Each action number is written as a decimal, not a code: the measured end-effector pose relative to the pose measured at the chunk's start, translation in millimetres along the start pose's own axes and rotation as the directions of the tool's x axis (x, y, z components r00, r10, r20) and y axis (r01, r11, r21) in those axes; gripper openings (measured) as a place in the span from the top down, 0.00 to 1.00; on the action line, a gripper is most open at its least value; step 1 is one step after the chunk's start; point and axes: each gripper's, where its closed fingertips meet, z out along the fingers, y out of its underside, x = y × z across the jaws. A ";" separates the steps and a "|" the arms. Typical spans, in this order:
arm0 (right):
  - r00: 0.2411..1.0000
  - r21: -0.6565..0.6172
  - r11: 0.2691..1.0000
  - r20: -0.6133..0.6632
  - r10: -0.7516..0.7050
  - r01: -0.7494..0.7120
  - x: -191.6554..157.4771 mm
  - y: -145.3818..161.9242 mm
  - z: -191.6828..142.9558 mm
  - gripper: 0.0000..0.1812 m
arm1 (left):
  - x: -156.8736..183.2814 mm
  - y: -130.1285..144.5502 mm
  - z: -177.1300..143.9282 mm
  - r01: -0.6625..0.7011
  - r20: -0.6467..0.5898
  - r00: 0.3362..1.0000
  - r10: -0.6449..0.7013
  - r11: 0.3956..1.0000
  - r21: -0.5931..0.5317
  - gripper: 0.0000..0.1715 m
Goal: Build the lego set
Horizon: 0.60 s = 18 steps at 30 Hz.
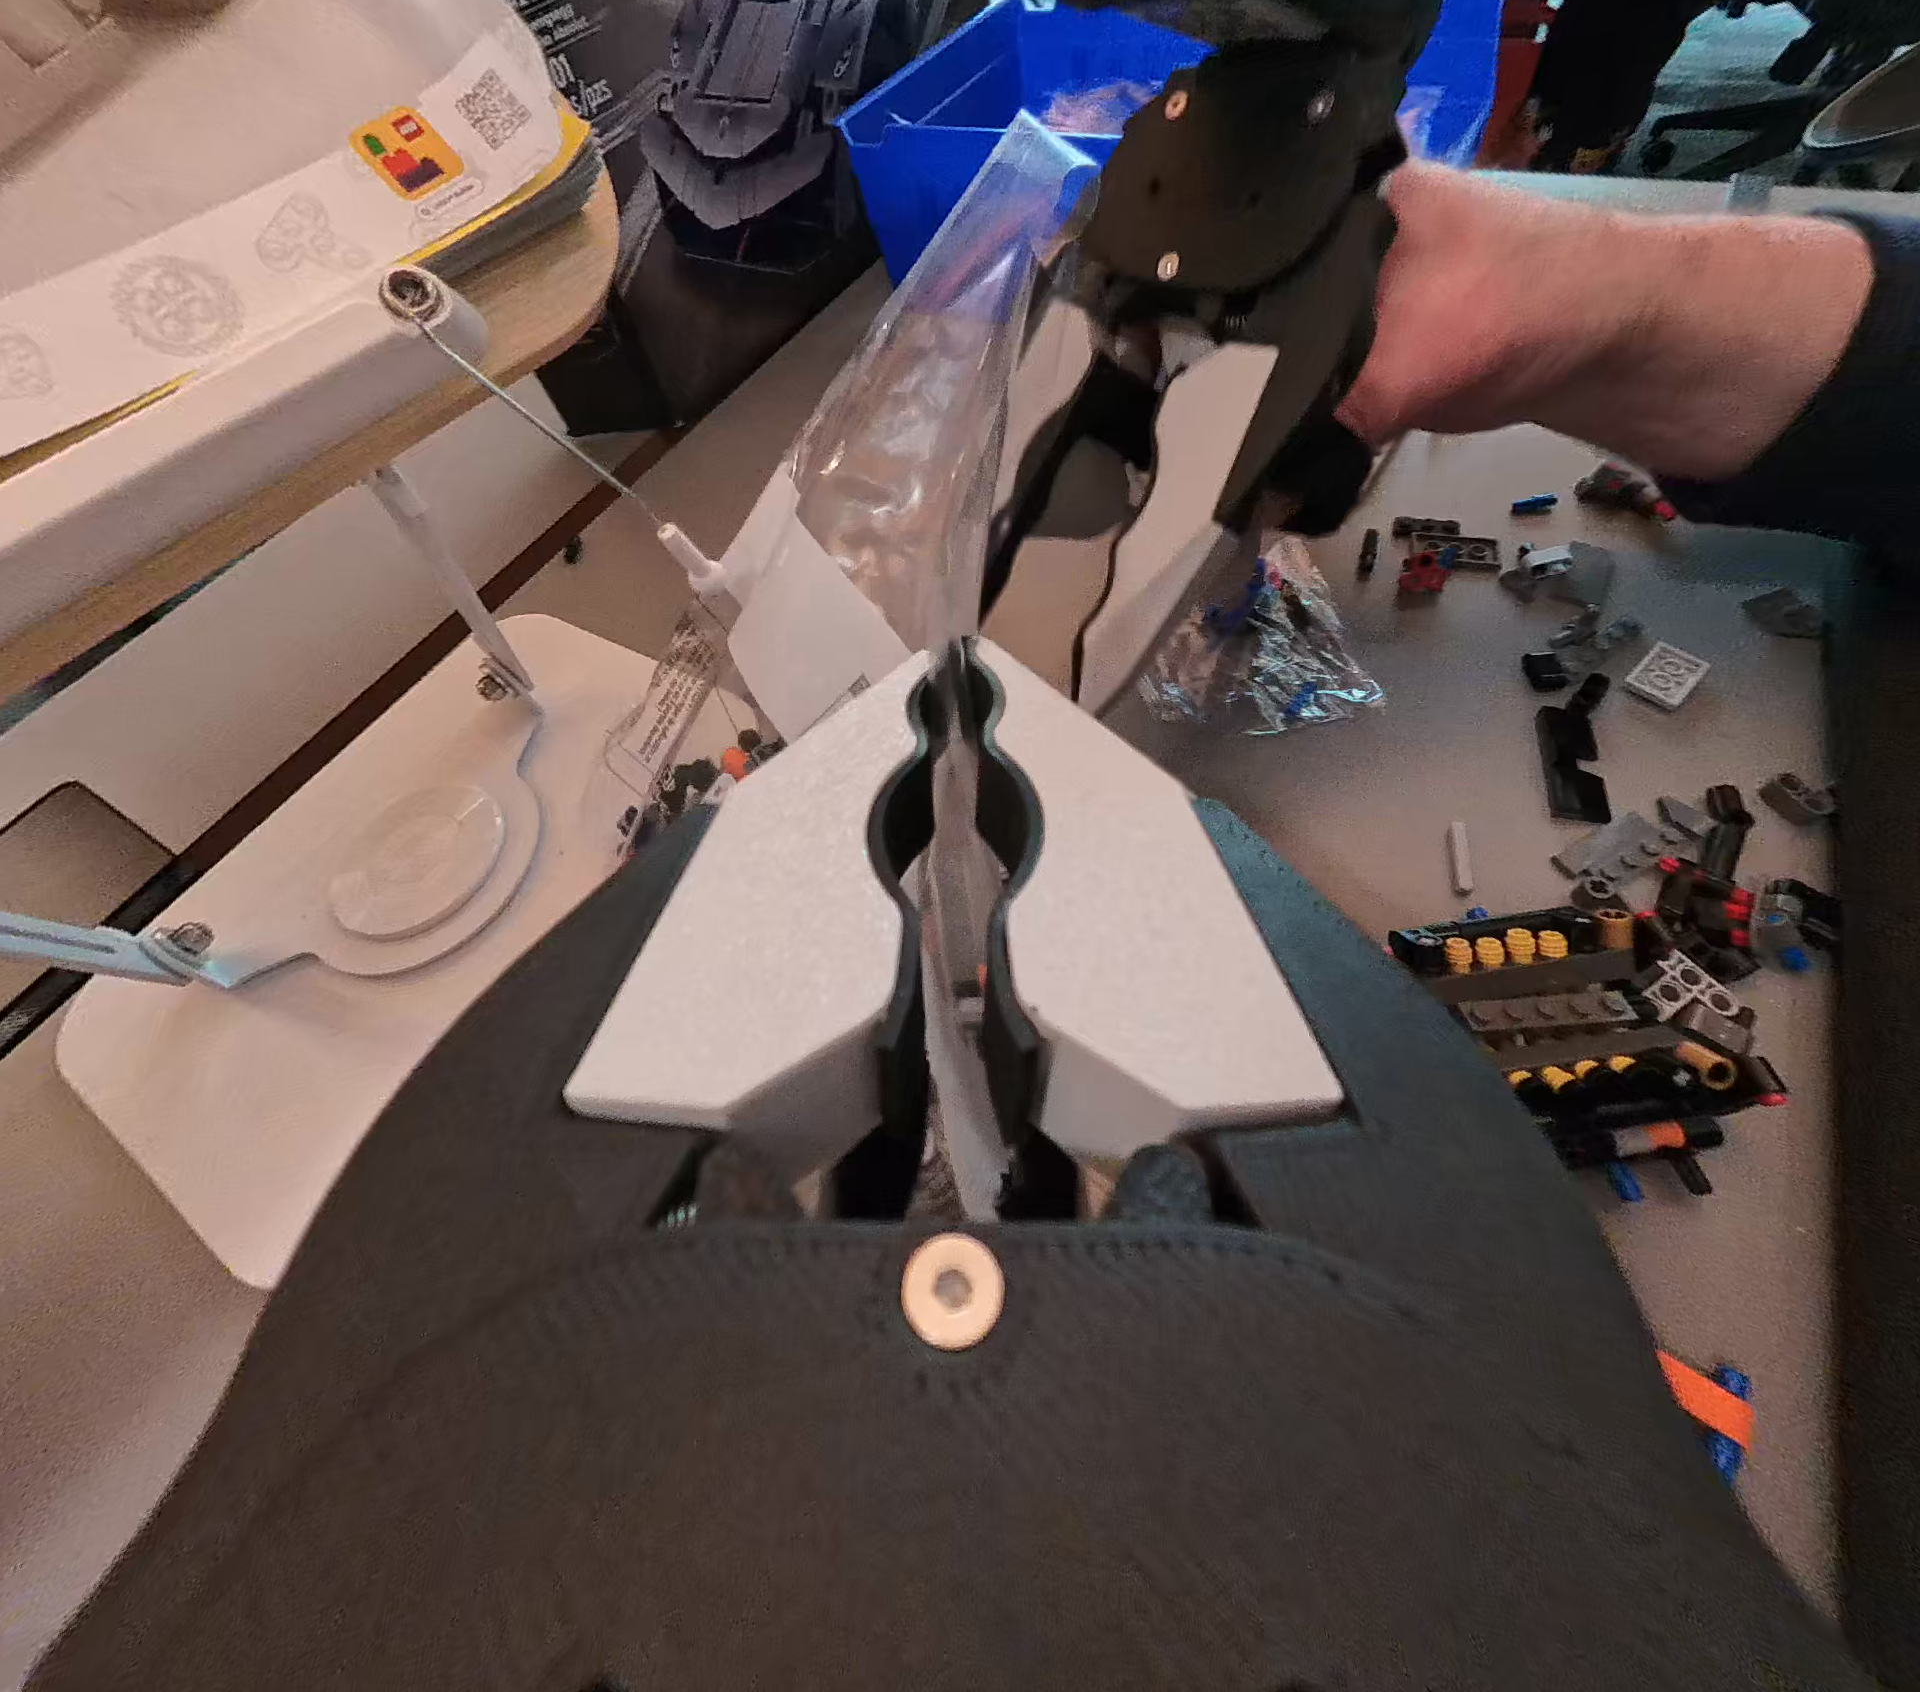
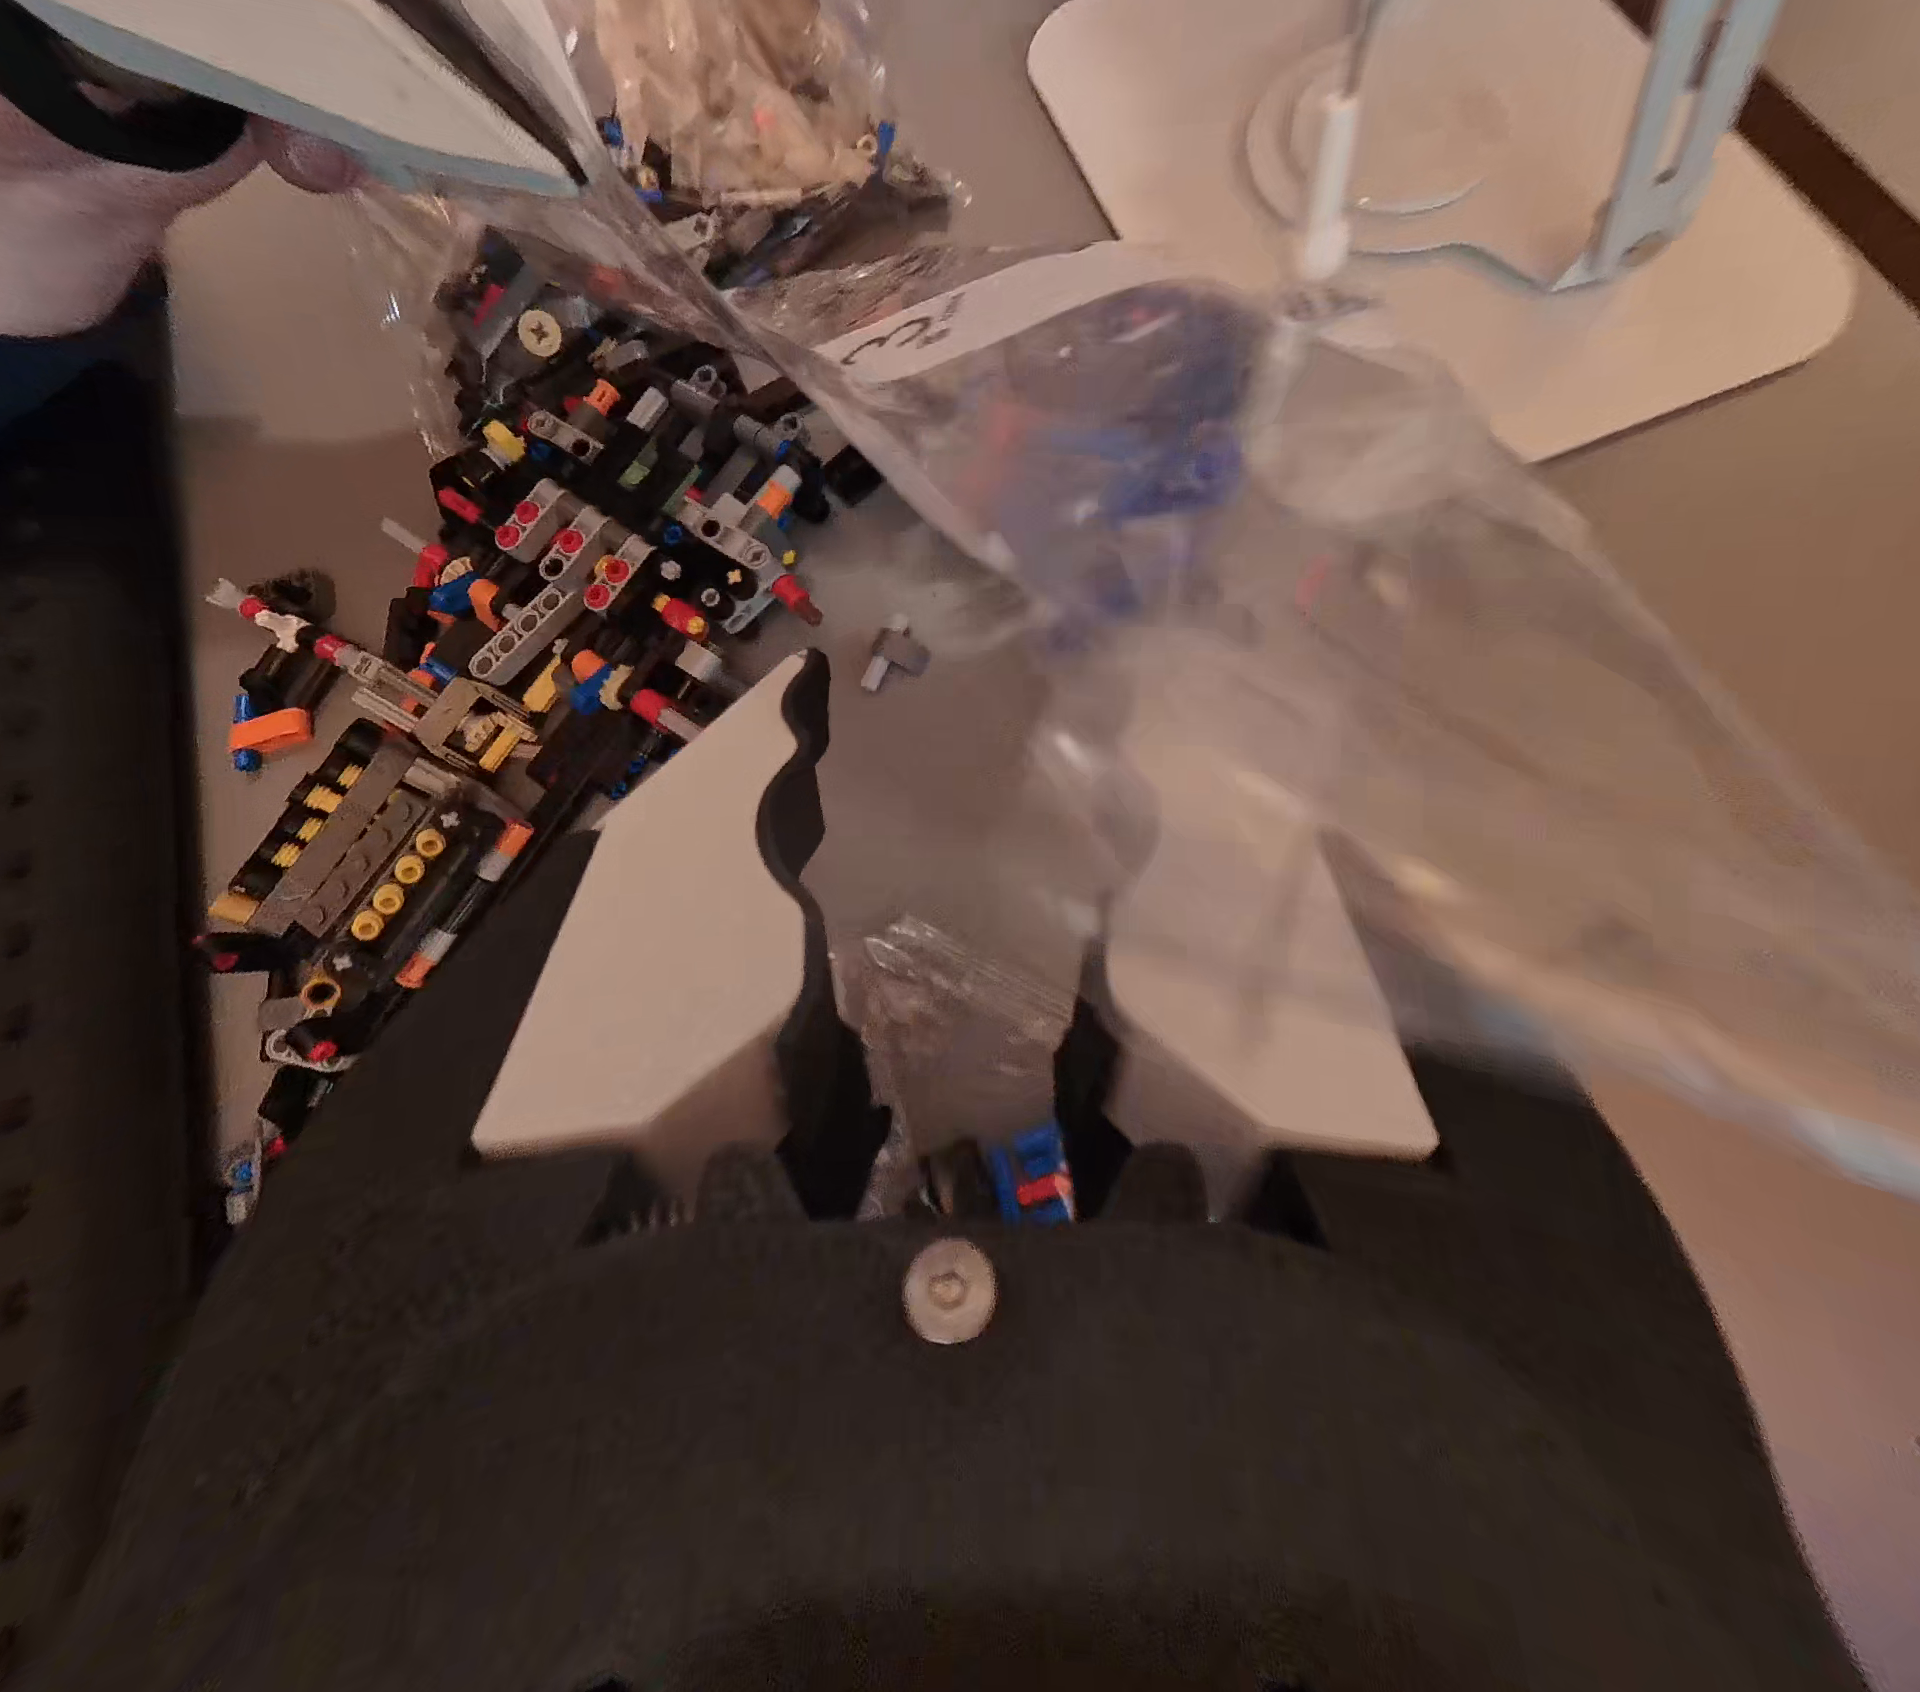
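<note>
Stretching taut between left gripper (image 1: 961,666) and right gripper (image 1: 1075,188), clear bag (image 1: 914,416)

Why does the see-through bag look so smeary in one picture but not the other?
In the right wrist view, the clear plastic bag sits close to the lens and is blurred, hiding one finger of the right gripper; the loose lego pieces stay sharper. In the left wrist view, the bag in the left gripper looks crisper, with white glare streaks, and the wide lens bends the edges.
</note>
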 end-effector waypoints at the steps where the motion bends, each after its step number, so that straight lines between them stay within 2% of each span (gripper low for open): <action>1: 1.000 -0.021 1.000 0.009 0.000 0.000 -3.6 2.0 8.1 0.75 | -1.3 0.3 0.3 -0.001 0.011 1.000 0.001 1.000 -0.004 1.00; 8: 1.000 -0.203 0.979 -0.012 -0.024 0.021 -7.4 22.4 53.8 0.78 | -3.7 2.3 1.0 0.012 0.025 1.000 -0.012 1.000 -0.017 1.00; 10: 1.000 -0.228 0.974 0.003 -0.017 0.017 -10.5 27.4 60.8 0.82 | -4.9 4.8 2.0 0.009 0.034 0.999 -0.008 1.000 -0.030 1.00; 13: 1.000 -0.241 0.970 0.014 -0.024 0.027 -13.0 31.0 64.0 0.94 | -4.3 6.6 3.5 0.015 0.028 1.000 -0.014 0.999 -0.034 1.00; 18: 0.998 -0.270 0.962 0.050 -0.034 0.046 -18.7 36.6 55.0 0.96 | -4.1 9.8 4.2 0.020 0.024 1.000 -0.018 0.999 -0.049 1.00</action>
